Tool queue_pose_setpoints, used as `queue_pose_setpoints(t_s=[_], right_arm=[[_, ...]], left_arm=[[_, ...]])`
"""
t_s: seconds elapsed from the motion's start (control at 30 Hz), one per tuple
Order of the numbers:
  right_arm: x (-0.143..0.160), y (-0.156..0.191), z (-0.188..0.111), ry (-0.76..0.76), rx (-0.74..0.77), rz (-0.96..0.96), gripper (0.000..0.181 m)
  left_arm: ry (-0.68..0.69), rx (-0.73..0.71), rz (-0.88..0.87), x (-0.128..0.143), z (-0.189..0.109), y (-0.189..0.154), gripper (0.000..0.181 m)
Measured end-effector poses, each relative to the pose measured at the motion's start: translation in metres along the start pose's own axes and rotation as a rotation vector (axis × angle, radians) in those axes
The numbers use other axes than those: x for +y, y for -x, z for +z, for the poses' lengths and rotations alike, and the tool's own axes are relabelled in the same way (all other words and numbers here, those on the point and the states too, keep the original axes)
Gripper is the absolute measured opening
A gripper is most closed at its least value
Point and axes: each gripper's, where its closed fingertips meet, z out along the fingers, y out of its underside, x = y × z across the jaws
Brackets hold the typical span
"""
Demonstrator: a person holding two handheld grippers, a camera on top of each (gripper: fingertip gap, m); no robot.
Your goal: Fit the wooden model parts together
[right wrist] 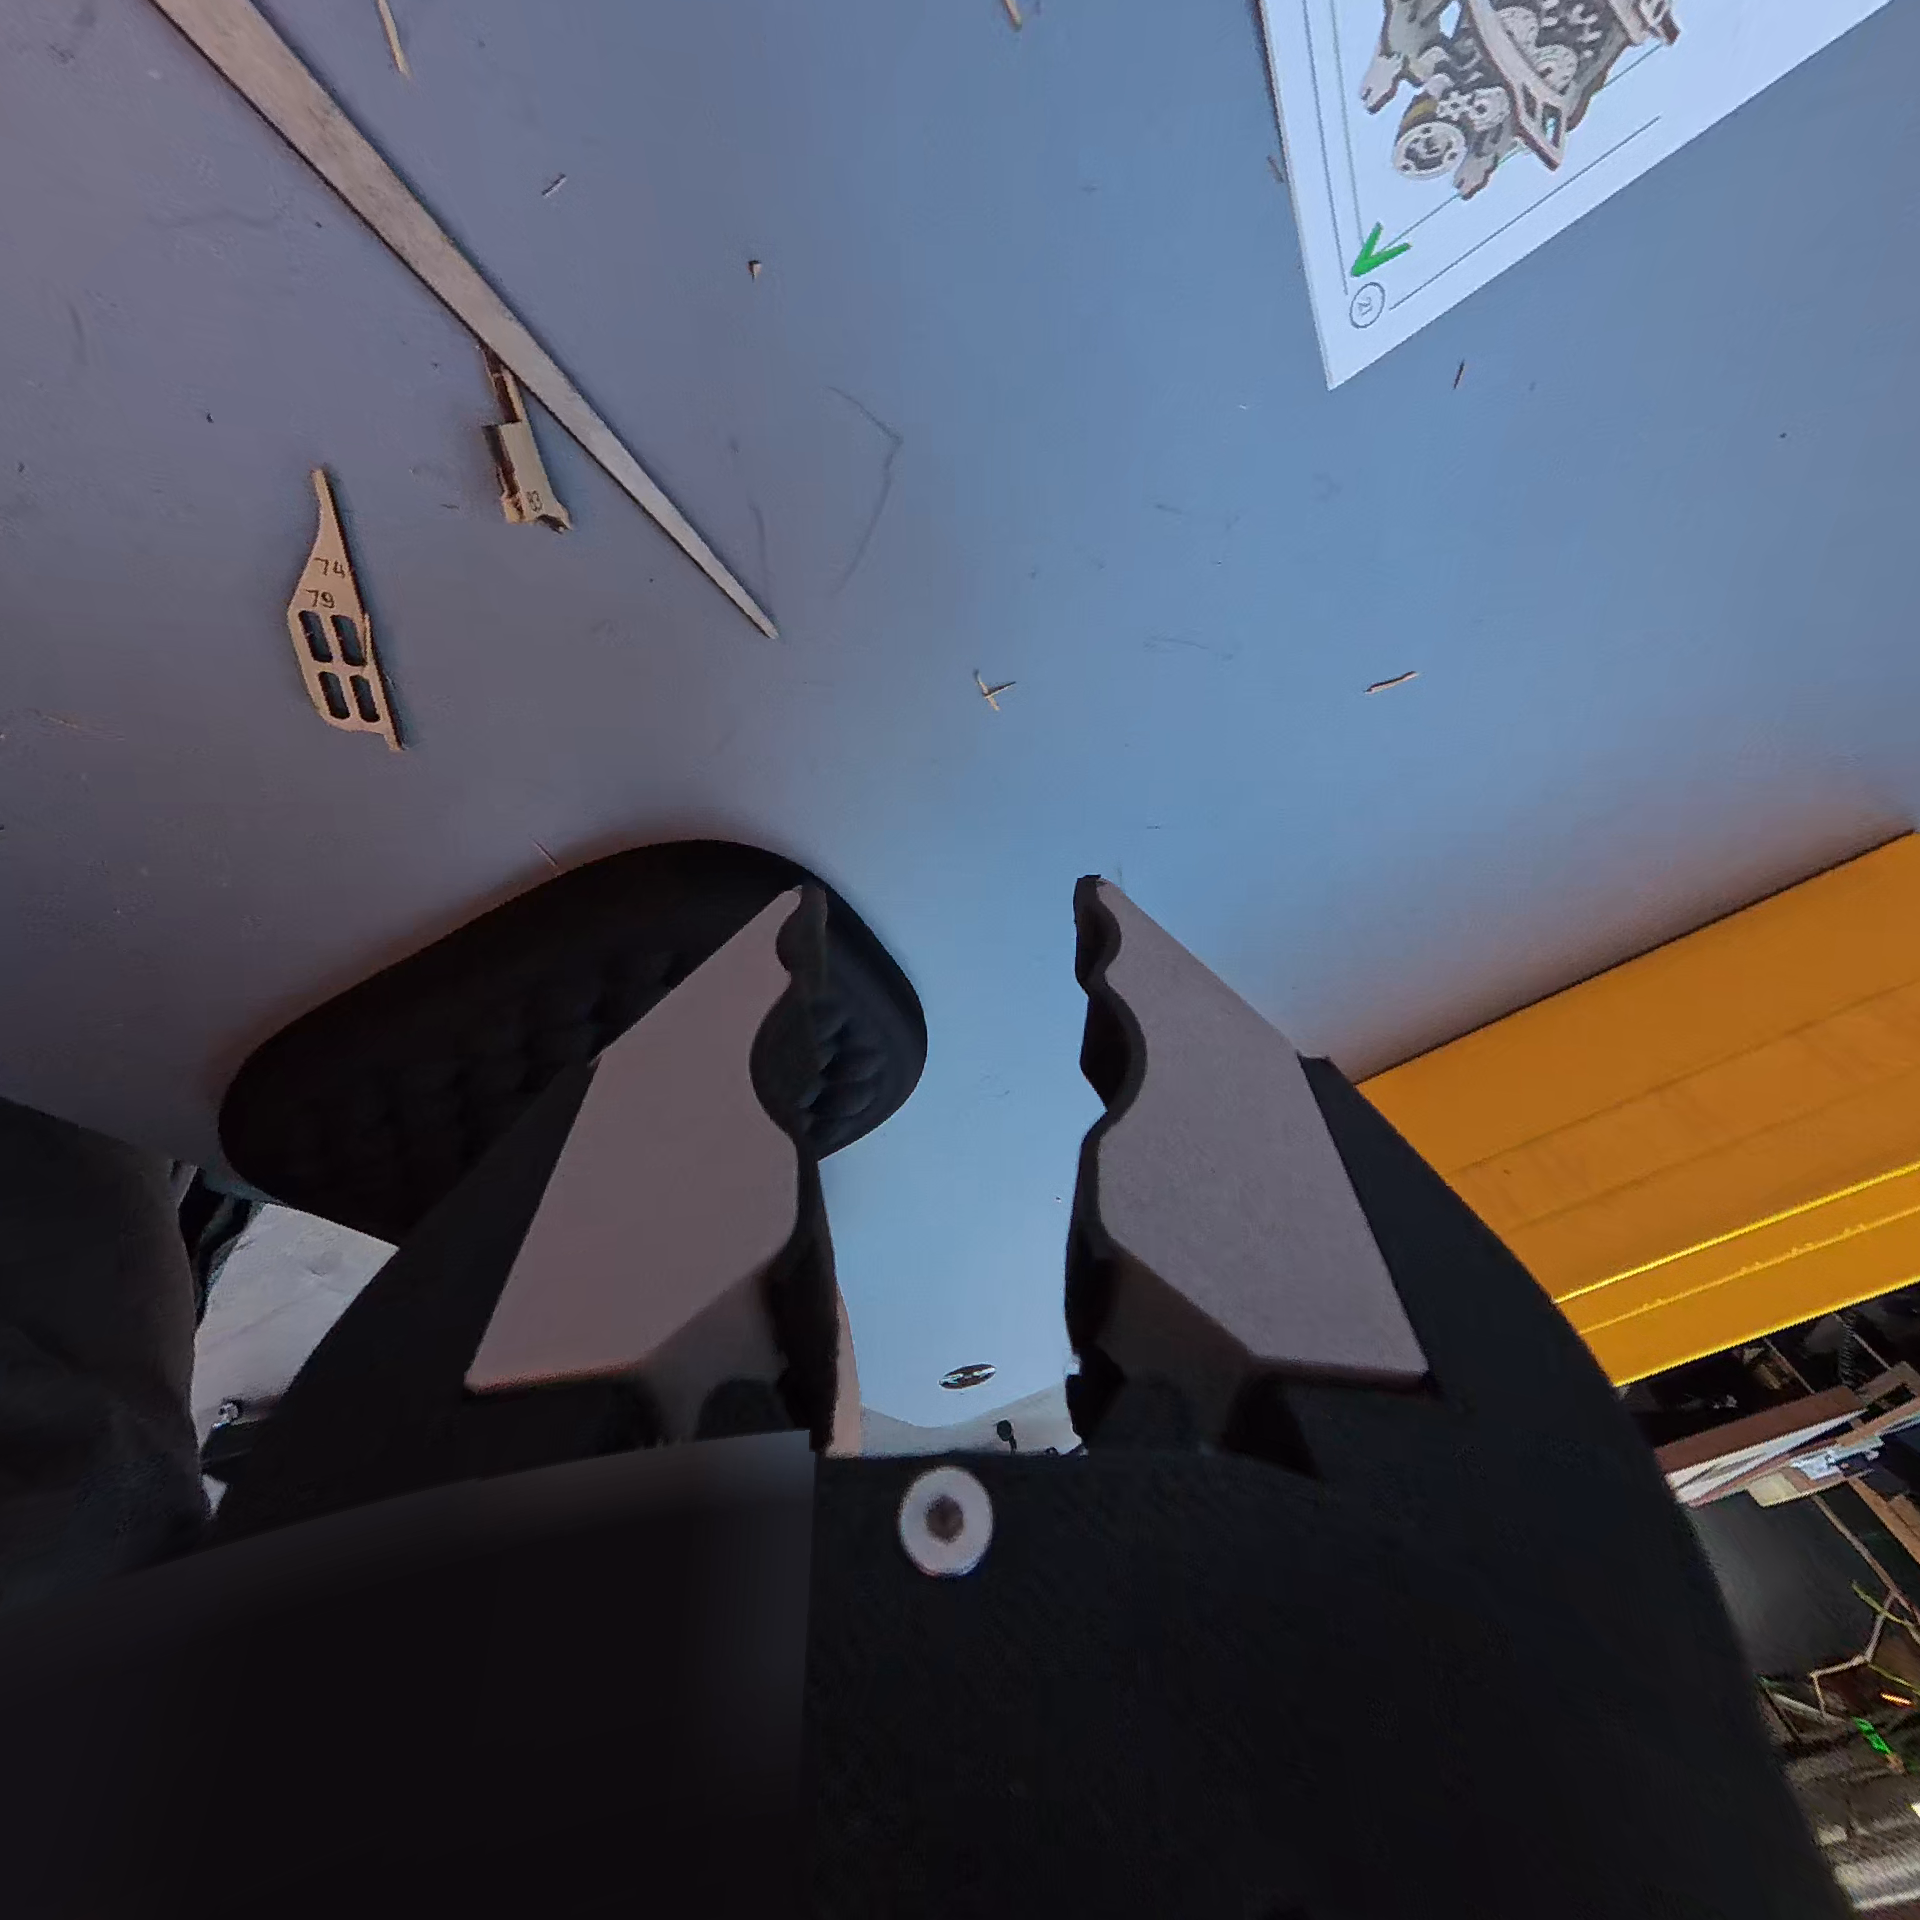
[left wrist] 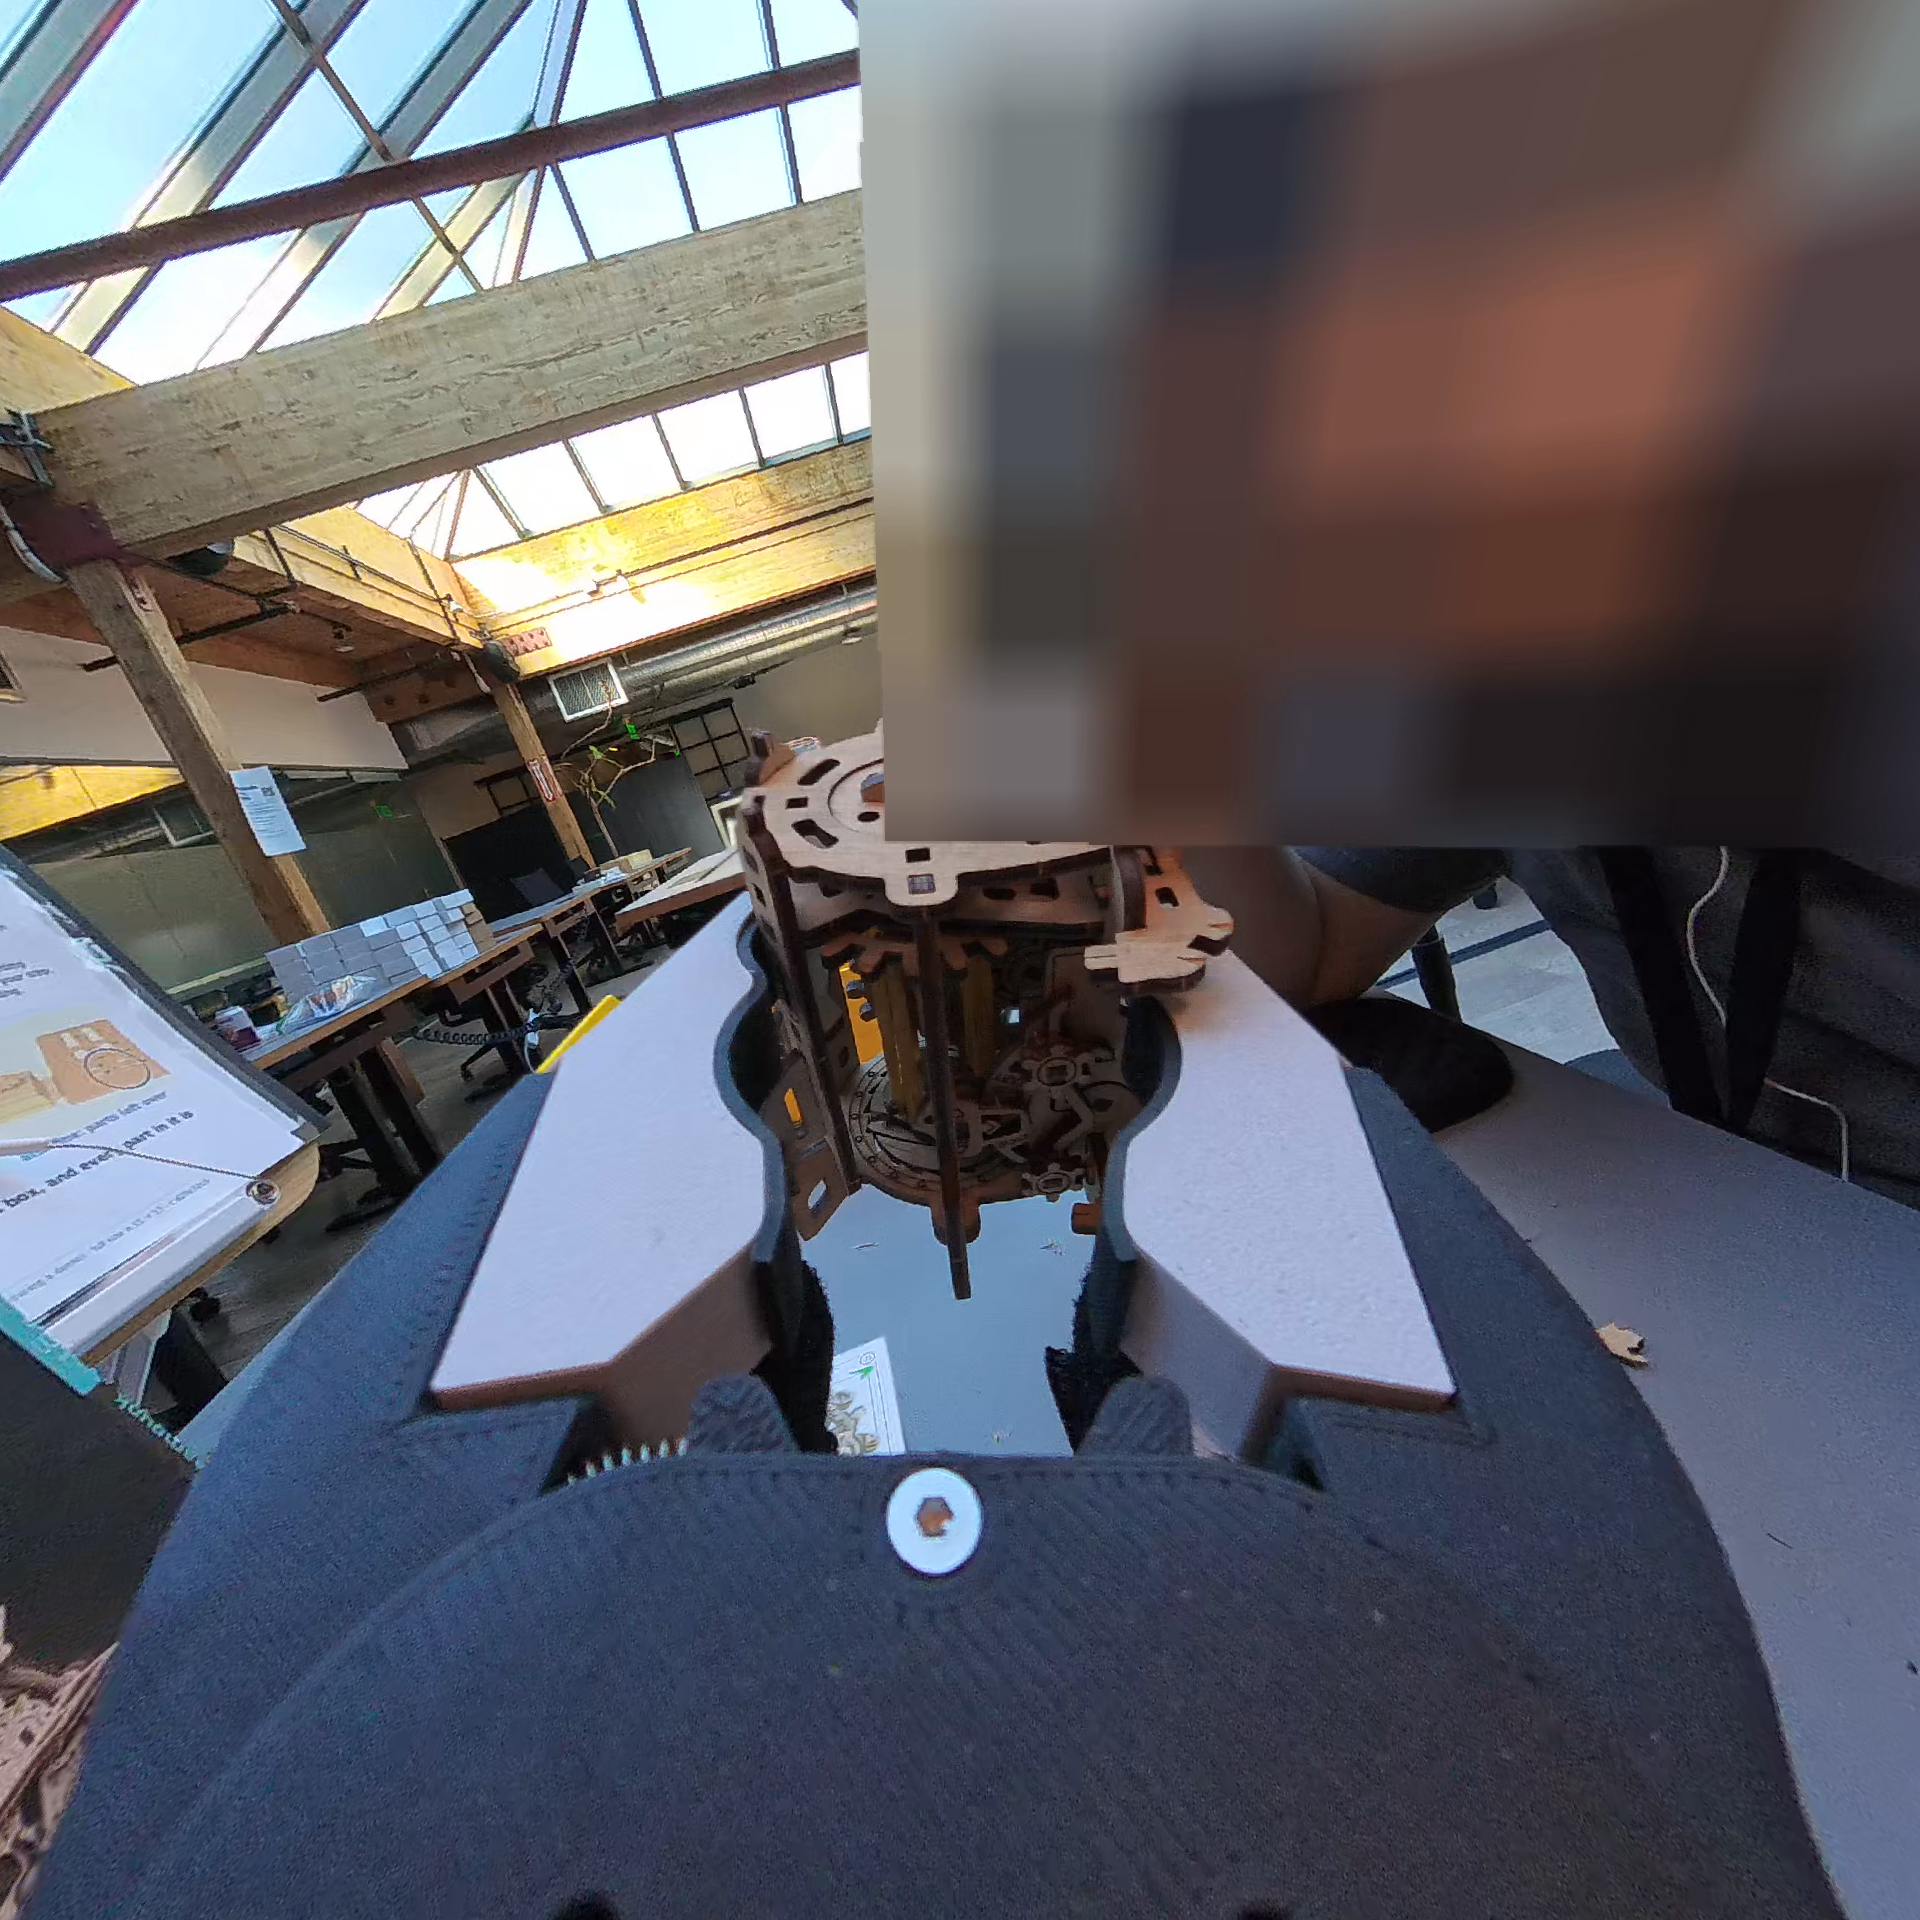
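The left tool is squeezing the mostly built wooden model above the tabletop. The right tool is hanging open, holding nothing. Loose wood pieces are waiting at ten o'clock.

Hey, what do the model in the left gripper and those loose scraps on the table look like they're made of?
The model looks like thin laser-cut plywood, unfinished: pale faces, dark burnt-looking edges, slotted tabs. The yellowish rods inside are unclear, maybe wood. The loose scraps, like the windowed offcut and the long sliver, show the same pale sheet wood. The table looks matte grey, scuffed, possibly laminate.
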Motion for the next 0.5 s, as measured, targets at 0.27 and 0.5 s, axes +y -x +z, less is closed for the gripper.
queue_pose_setpoints(t_s=[0.27, 0.5], right_arm=[[0.003, -0.001, 0.002, 0.014, -0.013, 0.018, 0.048], [-0.003, -0.019, -0.006, -0.052, 0.025, 0.026, 0.040]], left_arm=[[-0.006, 0.047, -0.015, 0.000, 0.006, -0.008, 0.064], [-0.032, -0.074, -0.003, -0.007, 0.006, 0.013, 0.064]])
